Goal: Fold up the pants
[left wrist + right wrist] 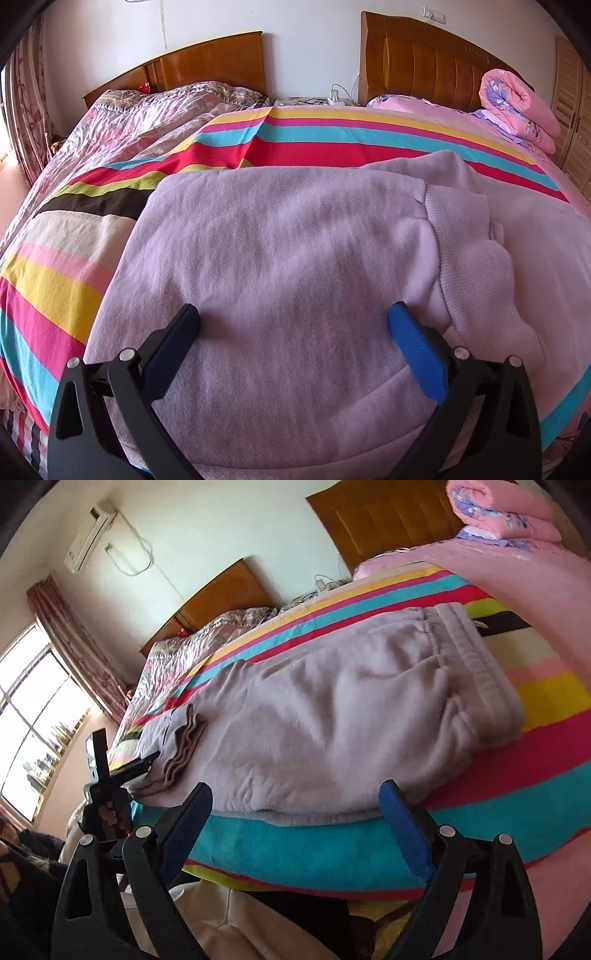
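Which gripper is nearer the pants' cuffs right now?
Left. The left gripper hangs open just over the pants, with the cuffs right beside it. The right gripper is open off the bed's near edge, by the pants' middle.

One pair of lilac pants (332,709). One striped sheet (332,136). Two wooden headboards (214,62) (424,70) (so two beds side by side). One rolled pink quilt (517,107). One wall air conditioner (90,535). One window (33,716). Two grippers (293,321) (295,801).
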The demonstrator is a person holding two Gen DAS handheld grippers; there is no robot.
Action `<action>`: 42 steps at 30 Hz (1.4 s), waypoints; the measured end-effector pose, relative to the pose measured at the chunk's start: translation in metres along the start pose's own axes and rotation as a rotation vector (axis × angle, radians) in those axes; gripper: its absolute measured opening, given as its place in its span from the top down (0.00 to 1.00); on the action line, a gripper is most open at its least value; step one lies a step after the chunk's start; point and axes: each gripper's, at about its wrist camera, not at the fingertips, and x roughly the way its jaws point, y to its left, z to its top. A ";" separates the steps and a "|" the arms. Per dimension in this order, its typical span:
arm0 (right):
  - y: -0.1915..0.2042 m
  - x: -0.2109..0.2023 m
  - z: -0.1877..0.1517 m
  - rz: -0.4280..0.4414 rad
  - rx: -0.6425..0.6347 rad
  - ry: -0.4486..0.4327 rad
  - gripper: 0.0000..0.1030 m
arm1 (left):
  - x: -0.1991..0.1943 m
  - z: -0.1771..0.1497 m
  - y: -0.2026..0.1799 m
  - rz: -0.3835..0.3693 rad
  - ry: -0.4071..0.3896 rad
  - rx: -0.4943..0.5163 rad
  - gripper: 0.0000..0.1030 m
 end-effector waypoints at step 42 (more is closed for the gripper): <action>-0.055 0.042 0.044 -0.053 0.315 0.069 0.37 | -0.001 -0.003 -0.003 0.016 -0.009 -0.004 0.01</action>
